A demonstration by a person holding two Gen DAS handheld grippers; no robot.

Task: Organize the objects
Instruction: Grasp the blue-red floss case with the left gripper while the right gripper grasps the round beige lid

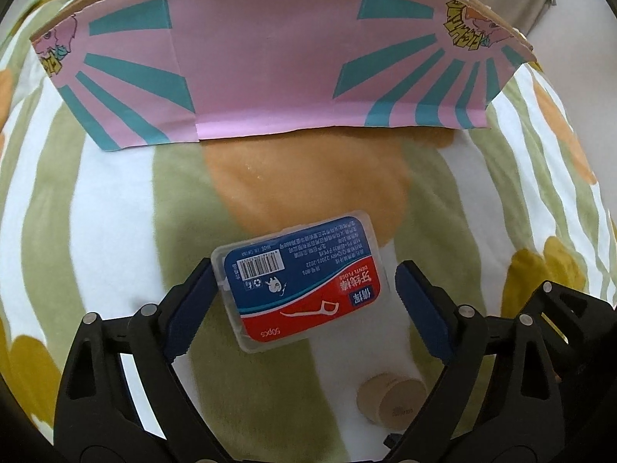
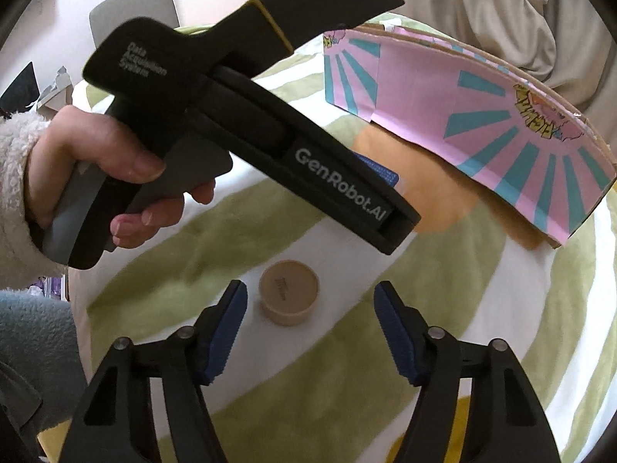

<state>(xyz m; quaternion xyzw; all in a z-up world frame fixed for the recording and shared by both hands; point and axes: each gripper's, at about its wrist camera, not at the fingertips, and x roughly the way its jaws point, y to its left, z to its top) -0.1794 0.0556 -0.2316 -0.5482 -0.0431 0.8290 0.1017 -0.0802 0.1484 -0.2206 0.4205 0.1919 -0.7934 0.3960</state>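
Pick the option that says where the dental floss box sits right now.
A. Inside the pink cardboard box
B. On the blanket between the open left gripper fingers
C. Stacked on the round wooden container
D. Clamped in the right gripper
B: the dental floss box lies flat on the blanket between the spread fingers of the left gripper, short of the pink cardboard box.

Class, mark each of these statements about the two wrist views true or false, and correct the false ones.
1. The dental floss box lies between the open fingers of the left gripper. True.
2. The right gripper is shut on the round wooden container. False: it is open, with the container ahead of its fingers and not gripped.
3. The pink cardboard box has teal stripes. True.
4. The floss box label is green and yellow. False: it is blue and red.
5. The objects rest on a bare wooden tabletop. False: a striped cloth covers the surface.
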